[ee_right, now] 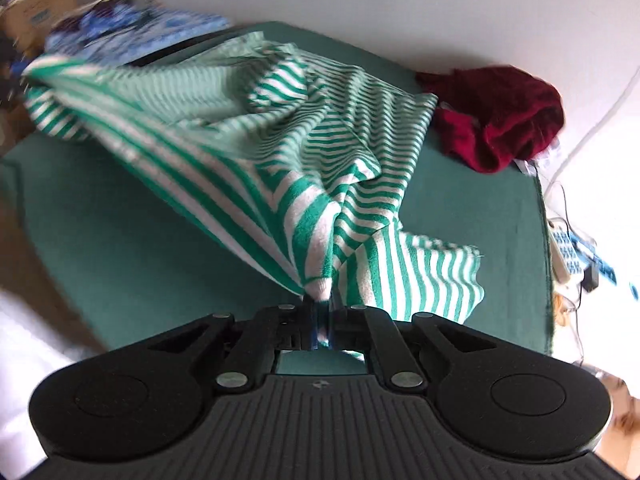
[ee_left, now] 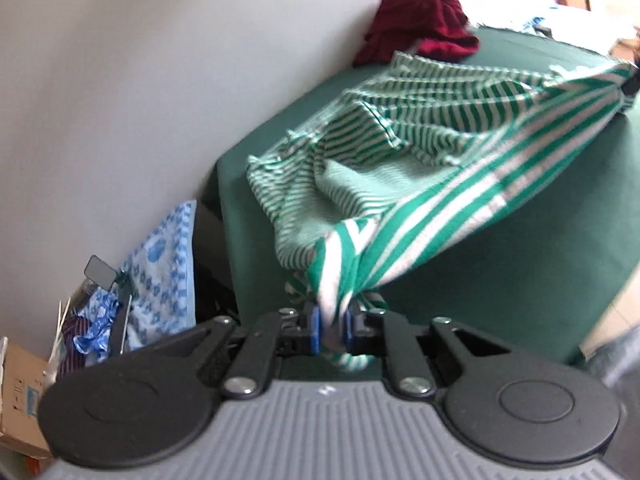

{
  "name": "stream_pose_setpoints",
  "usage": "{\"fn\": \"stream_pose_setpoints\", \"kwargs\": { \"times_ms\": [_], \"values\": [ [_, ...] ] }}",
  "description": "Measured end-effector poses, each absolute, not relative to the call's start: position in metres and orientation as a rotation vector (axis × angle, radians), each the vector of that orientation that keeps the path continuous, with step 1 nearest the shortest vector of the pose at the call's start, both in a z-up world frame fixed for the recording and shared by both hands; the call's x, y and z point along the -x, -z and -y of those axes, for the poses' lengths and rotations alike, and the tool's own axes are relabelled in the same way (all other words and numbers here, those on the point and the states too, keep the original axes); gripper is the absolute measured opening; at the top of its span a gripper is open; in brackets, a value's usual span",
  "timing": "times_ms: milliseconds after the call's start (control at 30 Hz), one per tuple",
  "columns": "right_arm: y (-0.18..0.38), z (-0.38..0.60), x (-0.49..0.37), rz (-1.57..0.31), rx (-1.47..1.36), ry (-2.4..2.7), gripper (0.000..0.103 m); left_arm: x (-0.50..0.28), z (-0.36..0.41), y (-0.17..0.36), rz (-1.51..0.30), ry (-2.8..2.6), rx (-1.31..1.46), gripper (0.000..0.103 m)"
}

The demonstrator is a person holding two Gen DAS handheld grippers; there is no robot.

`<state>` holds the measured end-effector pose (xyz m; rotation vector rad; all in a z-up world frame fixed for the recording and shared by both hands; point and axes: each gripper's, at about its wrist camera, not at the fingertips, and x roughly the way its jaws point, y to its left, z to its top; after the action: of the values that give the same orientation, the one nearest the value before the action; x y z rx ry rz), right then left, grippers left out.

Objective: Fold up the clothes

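A green-and-white striped garment (ee_left: 400, 148) is stretched in the air above a dark green table (ee_left: 500, 280). My left gripper (ee_left: 332, 324) is shut on one corner of it. In the right wrist view the same striped garment (ee_right: 280, 152) runs from my right gripper (ee_right: 320, 312), which is shut on another corner, away to the upper left. Its middle sags in folds toward the table (ee_right: 120, 248). The far end in the left wrist view reaches the right gripper at the frame's right edge.
A crumpled dark red garment (ee_left: 420, 20) lies at the table's far edge by the white wall, also in the right wrist view (ee_right: 500, 120). Blue patterned cloth (ee_left: 160, 264) and a cardboard box (ee_left: 16, 392) sit beside the table. Cables and a power strip (ee_right: 568, 256) lie off its right edge.
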<state>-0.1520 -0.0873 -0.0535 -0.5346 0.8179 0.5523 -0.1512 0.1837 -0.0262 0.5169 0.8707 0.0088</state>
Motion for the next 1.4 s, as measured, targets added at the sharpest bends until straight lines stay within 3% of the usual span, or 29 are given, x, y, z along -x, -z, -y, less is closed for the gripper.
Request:
{"fn": "stream_pose_setpoints", "kwargs": {
  "times_ms": [167, 233, 300, 367, 400, 600, 767, 800, 833, 867, 900, 933, 967, 1200, 1333, 1400],
  "values": [
    [0.093, 0.093, 0.141, -0.959, 0.54, -0.614, 0.004, 0.156, -0.175, 0.061, -0.936, -0.045, -0.625, 0.018],
    [0.101, 0.1, 0.131, -0.99, 0.494, -0.63, 0.009, 0.159, -0.17, 0.07, -0.953, -0.081, -0.671, 0.024],
    [0.085, 0.123, 0.115, -0.979, 0.345, -0.615, 0.024, 0.165, -0.172, 0.068, -0.965, -0.106, -0.693, 0.033],
    [0.07, 0.157, 0.096, -0.916, 0.19, -0.512, 0.063, 0.172, -0.175, 0.066, -0.977, -0.147, -0.718, 0.044],
    [0.068, 0.172, 0.085, -0.891, 0.144, -0.429, 0.067, 0.172, -0.177, 0.067, -0.982, -0.18, -0.729, 0.045],
    [0.111, 0.22, 0.017, -0.969, 0.034, -0.188, 0.063, 0.159, -0.18, 0.093, -1.029, -0.302, -0.733, 0.048],
    [0.136, 0.213, 0.013, -0.956, -0.004, -0.22, 0.062, 0.134, -0.166, 0.103, -1.03, -0.338, -0.648, 0.048],
    [0.136, 0.207, 0.017, -0.936, 0.005, -0.227, 0.058, 0.129, -0.165, 0.105, -1.034, -0.339, -0.634, 0.048],
    [0.135, 0.202, 0.019, -0.925, 0.021, -0.235, 0.046, 0.123, -0.163, 0.107, -1.037, -0.341, -0.622, 0.039],
    [0.133, 0.197, 0.019, -0.917, 0.037, -0.244, 0.021, 0.118, -0.162, 0.109, -1.041, -0.342, -0.61, 0.028],
    [0.132, 0.192, 0.02, -0.909, 0.054, -0.254, 0.011, 0.117, -0.161, 0.108, -1.041, -0.342, -0.605, 0.023],
    [0.129, 0.19, 0.02, -0.905, 0.063, -0.261, 0.012, 0.117, -0.16, 0.107, -1.041, -0.341, -0.602, 0.013],
    [0.124, 0.19, 0.021, -0.888, 0.087, -0.257, 0.011, 0.117, -0.159, 0.106, -1.04, -0.34, -0.599, 0.012],
    [0.075, 0.236, 0.04, -0.88, 0.163, -0.157, 0.004, 0.116, -0.151, 0.098, -1.036, -0.335, -0.579, 0.014],
    [0.095, 0.233, 0.049, -0.942, 0.28, -0.112, 0.0, 0.115, -0.158, 0.102, -1.05, -0.366, -0.584, 0.019],
    [0.101, 0.243, 0.047, -0.974, 0.167, -0.116, 0.0, 0.114, -0.16, 0.104, -1.054, -0.392, -0.594, 0.022]
  ]
}}
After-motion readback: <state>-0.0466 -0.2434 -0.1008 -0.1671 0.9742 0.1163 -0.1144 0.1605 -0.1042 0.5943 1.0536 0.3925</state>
